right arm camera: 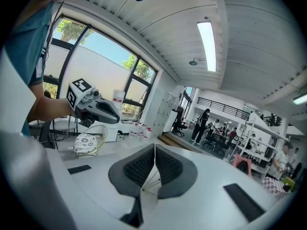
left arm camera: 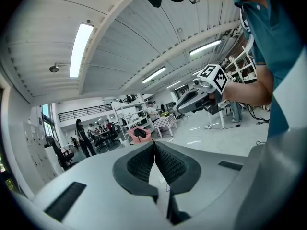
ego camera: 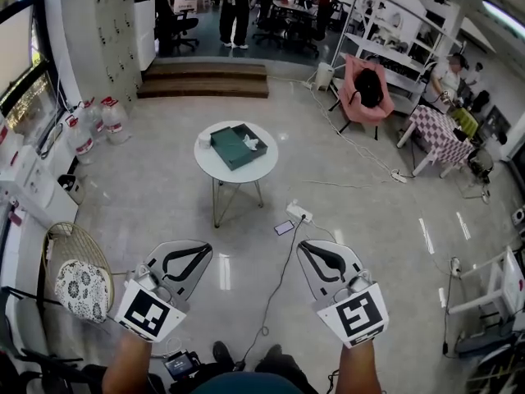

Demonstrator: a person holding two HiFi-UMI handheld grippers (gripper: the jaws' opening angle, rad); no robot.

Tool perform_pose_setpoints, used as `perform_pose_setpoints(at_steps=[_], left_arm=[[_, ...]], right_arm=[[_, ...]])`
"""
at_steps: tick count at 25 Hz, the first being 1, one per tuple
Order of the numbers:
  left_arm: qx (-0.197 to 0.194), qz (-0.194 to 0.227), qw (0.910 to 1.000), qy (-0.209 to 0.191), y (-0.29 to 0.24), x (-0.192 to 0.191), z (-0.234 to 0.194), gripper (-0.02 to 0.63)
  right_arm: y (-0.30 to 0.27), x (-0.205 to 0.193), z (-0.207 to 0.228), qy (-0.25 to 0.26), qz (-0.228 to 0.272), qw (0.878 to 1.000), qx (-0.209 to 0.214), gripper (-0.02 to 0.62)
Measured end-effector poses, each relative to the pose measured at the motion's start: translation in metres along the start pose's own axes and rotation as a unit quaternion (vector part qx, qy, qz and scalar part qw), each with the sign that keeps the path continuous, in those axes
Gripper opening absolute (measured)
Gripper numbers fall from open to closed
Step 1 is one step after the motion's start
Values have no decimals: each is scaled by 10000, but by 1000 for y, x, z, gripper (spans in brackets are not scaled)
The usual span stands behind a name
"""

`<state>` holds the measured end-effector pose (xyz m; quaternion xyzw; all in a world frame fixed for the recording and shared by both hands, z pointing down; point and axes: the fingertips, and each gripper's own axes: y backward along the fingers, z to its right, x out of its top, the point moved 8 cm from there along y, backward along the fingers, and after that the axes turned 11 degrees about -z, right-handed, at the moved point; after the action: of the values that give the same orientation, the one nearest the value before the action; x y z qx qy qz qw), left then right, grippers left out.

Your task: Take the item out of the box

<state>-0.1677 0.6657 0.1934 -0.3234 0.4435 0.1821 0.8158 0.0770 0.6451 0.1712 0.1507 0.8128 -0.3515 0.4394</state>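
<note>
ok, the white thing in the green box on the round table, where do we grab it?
Pinch the white thing at the part sticking up out of the green box, coming straight down from above. The box lies flat on the round table with its opening facing up, so that raised part looks like the only part exposed. Finer detail is too small to tell.

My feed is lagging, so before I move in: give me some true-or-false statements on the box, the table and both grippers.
The green box sits on the round white table. True.
The left gripper is shut on the box. False: it is shut on nothing, well short of the table.
The right gripper is shut and empty. True.
The box's top is sealed, nothing showing. False: a white item sticks up from it.
Both grippers are over the tabletop. False: they are over the floor.
</note>
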Motion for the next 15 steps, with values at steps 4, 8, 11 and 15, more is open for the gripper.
perform_pose_setpoints(at_steps=[4, 8, 11, 15], left_arm=[[49, -41, 10000, 44, -15, -1, -5, 20], [197, -190, 9996, 94, -47, 9, -8, 20], [314, -295, 9990, 138, -74, 23, -3, 20], [521, -340, 9979, 188, -115, 42, -2, 20]], right_arm=[[-14, -6, 17, 8, 35, 10000, 84, 40], [-29, -19, 51, 87, 100, 9996, 265, 39], [-36, -31, 84, 145, 161, 9988, 437, 40], [-46, -45, 128, 258, 292, 9973, 615, 38]])
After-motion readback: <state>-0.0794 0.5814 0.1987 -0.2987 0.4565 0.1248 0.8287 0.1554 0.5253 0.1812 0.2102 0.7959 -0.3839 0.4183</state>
